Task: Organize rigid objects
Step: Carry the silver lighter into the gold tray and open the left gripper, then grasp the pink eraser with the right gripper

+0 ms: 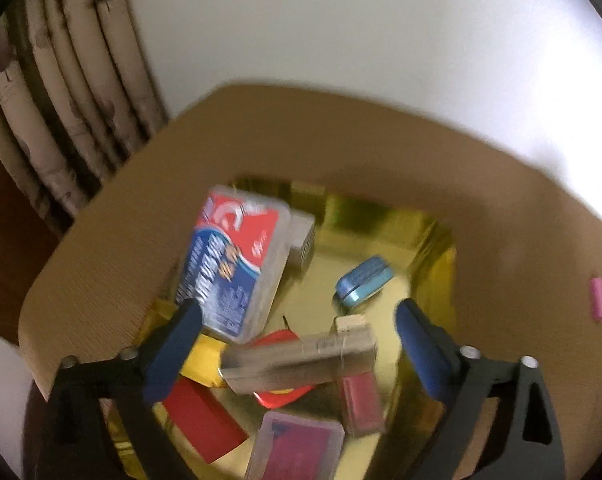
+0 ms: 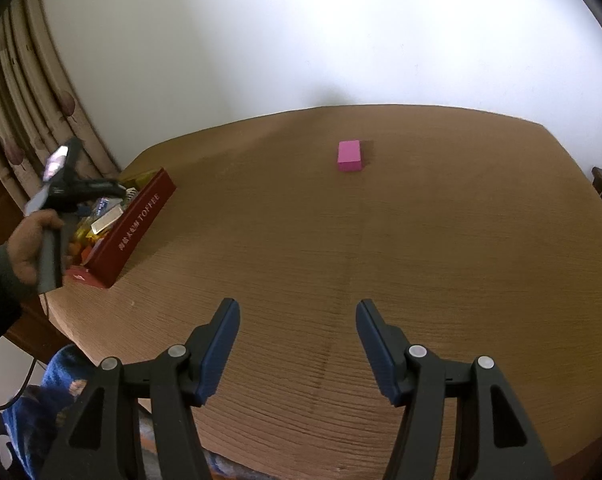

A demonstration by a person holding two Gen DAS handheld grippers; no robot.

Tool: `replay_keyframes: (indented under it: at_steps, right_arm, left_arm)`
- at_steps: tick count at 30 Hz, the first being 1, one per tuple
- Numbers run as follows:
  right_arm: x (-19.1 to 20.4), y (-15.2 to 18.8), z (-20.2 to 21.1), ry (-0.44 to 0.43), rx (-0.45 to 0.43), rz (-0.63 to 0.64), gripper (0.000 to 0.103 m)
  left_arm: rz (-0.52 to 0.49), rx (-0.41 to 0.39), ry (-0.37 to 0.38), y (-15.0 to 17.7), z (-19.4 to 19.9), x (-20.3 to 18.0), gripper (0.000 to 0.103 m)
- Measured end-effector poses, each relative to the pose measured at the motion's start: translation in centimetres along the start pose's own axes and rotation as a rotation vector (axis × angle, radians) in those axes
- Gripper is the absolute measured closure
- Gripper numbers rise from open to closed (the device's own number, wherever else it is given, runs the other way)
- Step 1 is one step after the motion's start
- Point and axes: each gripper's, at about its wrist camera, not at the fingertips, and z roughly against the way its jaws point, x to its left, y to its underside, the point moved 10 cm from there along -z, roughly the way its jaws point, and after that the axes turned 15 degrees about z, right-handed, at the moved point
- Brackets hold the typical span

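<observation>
Left tongs (image 1: 297,344): spread wide over the gold-lined box (image 1: 433,240), gripping nothing; a clear oblong case (image 1: 301,356) lies between the fingers but touches neither, so it looks released.
Right tongs (image 2: 297,320): released too, hovering above bare worktop (image 2: 381,260) with nothing between the fingers.
Box contents: a red-and-blue printed clear case (image 1: 237,264) propped at a slant, a small blue tin (image 1: 363,282), a yellow block (image 1: 205,360), a red block (image 1: 205,420), a dark red block (image 1: 361,400), a purple-lidded case (image 1: 297,448), all heaped loosely. The left view is blurred, so finer detail is lost.
Box outside: from the right view it is a red TOFFEE box (image 2: 137,224) at the worktop's left edge, with the left hand (image 2: 33,244) on its handle above it.
Pink block (image 2: 349,155): the one thing not put away, alone on the worktop, well apart from the box and well ahead of the right tongs.
Stage, as I judge it: nearly done; the pink block is what remains.
Risk one: the clear oblong case rests across other items, so it may slide or tip if the left tongs clip it while pulling out.
Risk two: the slanted printed case could topple if the box is jostled.
Risk three: the box sits close to the worktop's edge; a shove from that hand might push it off.
Risk four: a skewed reach could knock the pink block away instead of gripping it.
</observation>
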Motion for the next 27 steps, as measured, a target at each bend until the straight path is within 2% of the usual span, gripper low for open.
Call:
replay_keyframes:
  at_steps: [4,9,13,16,20,22,27]
  right_arm:
    - [-0.8,0.4,-0.3,0.019,-0.008,-0.010,0.041]
    - [-2.2,0.4,-2.4,0.059,0.025,-0.028,0.041]
    - [-3.4,-2.3,-4.8,0.098,0.027,0.015,0.041]
    - [-4.1,-5.5,-7.5,0.122,0.035,0.069,0.041]
    - [-5.3,-9.5,-11.7,0.178,0.057,0.128,0.041]
    - [-5.9,-11.4,-13.9,0.210,0.070,0.163,0.041]
    - [-7.1,-13.5,-18.4,0.224,0.109,0.159,0.041]
  left_arm:
    - [0.021,-0.121,0.128,-0.4,6.3,1.3,0.001]
    - [-0.036,-0.215,0.222,3.7,12.5,3.9,0.001]
    - [-0.070,-0.223,0.266,7.6,14.1,5.1,0.001]
    - [-0.041,-0.183,0.297,10.2,14.0,5.7,0.001]
    - [-0.065,-0.170,0.299,11.4,13.8,5.2,0.001]
    - [-0.084,-0.166,0.323,11.8,13.9,4.5,0.001]
    - [-0.143,-0.156,0.322,13.0,13.8,3.7,0.001]
